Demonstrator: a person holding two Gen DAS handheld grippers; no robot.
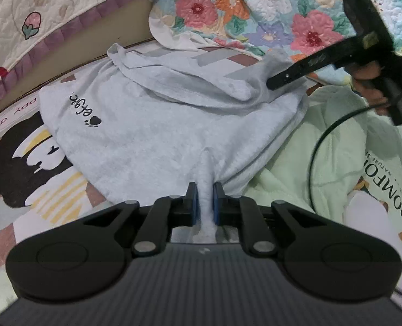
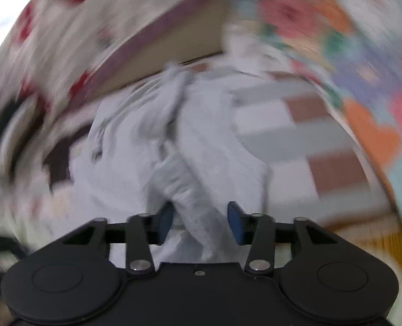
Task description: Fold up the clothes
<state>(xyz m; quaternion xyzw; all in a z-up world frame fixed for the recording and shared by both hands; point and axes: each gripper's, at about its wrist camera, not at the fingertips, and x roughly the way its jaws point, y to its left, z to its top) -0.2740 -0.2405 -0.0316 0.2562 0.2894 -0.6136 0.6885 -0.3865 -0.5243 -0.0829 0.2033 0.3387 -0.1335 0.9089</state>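
Both jaws at pale blue shirt (image 1: 152, 125), left gripper (image 1: 206, 190) pinching hem; right gripper (image 2: 199, 213) wide apart around fold

The left gripper (image 1: 205, 190) sits low and near, pointing away toward the far side, its two blue-padded fingers (image 1: 192, 203) drawn close together with a ridge of pale cloth pinched between them. The right gripper (image 2: 199, 217) is over on the right and farther off, raised and angled down to the left; a hand (image 1: 369, 81) wraps its black handle. In its own blurred view its fingers stand apart, a fold of cloth lying loose between the pads (image 2: 165, 221) without either one pressing it.
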